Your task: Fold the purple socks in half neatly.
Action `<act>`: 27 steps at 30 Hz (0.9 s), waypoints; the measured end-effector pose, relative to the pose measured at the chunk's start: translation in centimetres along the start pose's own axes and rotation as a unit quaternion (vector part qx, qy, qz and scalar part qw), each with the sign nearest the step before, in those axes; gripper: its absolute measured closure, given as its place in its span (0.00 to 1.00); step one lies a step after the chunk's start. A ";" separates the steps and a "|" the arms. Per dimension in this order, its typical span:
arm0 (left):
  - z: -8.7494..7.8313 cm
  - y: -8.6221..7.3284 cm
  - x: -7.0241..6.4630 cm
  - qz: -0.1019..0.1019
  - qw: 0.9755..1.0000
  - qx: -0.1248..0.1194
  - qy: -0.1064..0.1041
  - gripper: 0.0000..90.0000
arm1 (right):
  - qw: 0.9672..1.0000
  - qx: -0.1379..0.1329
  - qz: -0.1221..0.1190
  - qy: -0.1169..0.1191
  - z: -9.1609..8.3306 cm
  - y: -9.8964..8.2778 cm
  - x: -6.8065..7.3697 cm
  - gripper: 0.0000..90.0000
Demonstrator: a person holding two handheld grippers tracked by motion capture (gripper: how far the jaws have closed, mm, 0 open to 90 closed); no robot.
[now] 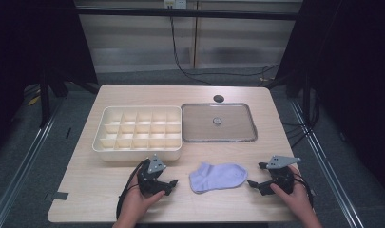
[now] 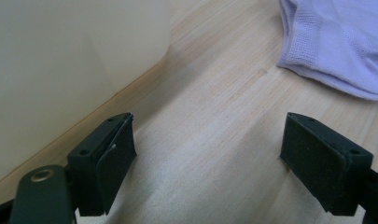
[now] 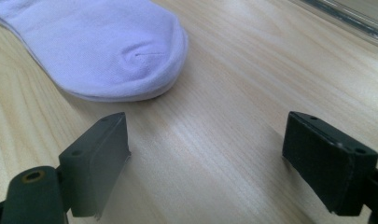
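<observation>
A pale lilac sock lies flat on the wooden table near the front edge, between the two hands. My left gripper rests on the table just left of the sock, open, with bare wood between its jaws; the sock's cuff end shows ahead and to the right in the left gripper view. My right gripper sits to the right of the sock, open and holding nothing. The sock's toe lies ahead of the left jaw in the right gripper view.
A cream compartment box with several empty cells stands behind the left gripper, its wall close on that side. Its clear lid lies flat to the right of it. A round cable hole sits farther back.
</observation>
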State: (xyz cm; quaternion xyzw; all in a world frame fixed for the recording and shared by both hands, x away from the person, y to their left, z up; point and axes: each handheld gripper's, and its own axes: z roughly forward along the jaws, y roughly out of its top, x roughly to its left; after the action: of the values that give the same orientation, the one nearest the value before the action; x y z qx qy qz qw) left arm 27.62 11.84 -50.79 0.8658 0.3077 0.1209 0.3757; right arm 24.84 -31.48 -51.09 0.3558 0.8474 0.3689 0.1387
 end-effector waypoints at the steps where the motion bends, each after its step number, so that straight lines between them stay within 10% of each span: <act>1: 0.0 0.0 0.0 0.000 1.000 0.000 0.000 0.19 | 1.000 0.000 0.000 0.000 0.0 0.0 0.0 0.16; 27: 0.0 0.0 -0.1 -0.003 1.000 0.000 0.003 0.19 | 1.000 0.000 0.000 -0.001 0.0 0.0 0.0 0.16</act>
State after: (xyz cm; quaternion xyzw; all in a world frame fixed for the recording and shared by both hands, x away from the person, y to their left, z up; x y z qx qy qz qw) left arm 27.54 11.80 -50.78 0.8645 0.3116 0.1225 0.3749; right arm 24.85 -31.49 -51.09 0.3564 0.8471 0.3687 0.1394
